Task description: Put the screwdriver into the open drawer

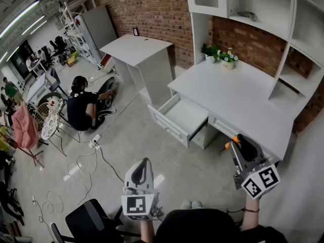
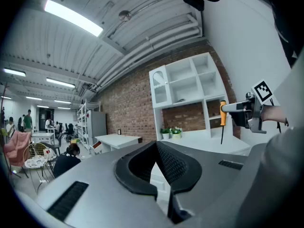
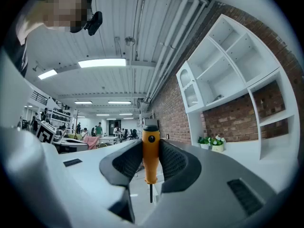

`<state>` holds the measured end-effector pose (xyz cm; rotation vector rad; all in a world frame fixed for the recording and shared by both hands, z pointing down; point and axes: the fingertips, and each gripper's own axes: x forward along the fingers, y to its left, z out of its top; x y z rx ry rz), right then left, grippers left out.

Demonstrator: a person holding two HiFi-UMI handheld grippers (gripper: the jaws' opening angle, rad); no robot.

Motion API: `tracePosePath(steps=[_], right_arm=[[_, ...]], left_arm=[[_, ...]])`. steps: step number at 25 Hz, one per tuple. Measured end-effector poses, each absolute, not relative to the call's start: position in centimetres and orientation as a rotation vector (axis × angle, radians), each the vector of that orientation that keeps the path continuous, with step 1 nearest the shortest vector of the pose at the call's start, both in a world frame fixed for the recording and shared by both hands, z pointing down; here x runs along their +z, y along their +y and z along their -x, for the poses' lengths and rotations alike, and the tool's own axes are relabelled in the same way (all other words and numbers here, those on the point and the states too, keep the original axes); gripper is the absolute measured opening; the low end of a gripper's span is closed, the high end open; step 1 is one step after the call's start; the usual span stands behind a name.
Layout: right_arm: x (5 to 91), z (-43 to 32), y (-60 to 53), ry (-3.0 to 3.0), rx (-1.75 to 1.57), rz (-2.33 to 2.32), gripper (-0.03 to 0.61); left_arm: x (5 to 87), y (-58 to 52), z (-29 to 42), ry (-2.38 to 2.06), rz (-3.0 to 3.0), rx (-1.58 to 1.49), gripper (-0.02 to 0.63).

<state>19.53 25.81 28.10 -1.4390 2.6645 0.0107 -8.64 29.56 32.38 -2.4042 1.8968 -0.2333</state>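
An orange-handled screwdriver (image 3: 151, 155) hangs upright between the pads of my right gripper (image 3: 151, 151), shaft pointing down, and the jaws are shut on its handle. In the head view that gripper (image 1: 238, 138) hovers in front of the white desk (image 1: 238, 100), right of the open drawer (image 1: 186, 116), with the screwdriver (image 1: 233, 141) at its tip. The drawer is pulled out and its inside looks bare. My left gripper (image 1: 143, 162) is low at the bottom centre, over the floor. Its pads meet with nothing between them (image 2: 156, 144). The left gripper view also shows the screwdriver (image 2: 223, 114) in the right gripper (image 2: 237, 109).
Two small potted plants (image 1: 223, 55) stand at the desk's back under a white shelf unit (image 1: 263, 9). A second white table (image 1: 139, 47) is further left. A person (image 1: 83, 105) crouches on the floor by cables (image 1: 86, 166). A black chair (image 1: 86, 216) is near my feet.
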Motion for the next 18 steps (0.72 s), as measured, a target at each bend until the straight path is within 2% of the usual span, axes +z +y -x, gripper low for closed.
tracePosePath(steps=[18], right_arm=[[28.1, -21.5, 24.8, 2.694, 0.004, 1.377, 0.112]], left_arm=[[32.7, 30.0, 5.1, 1.931, 2.396, -0.234, 0.009]])
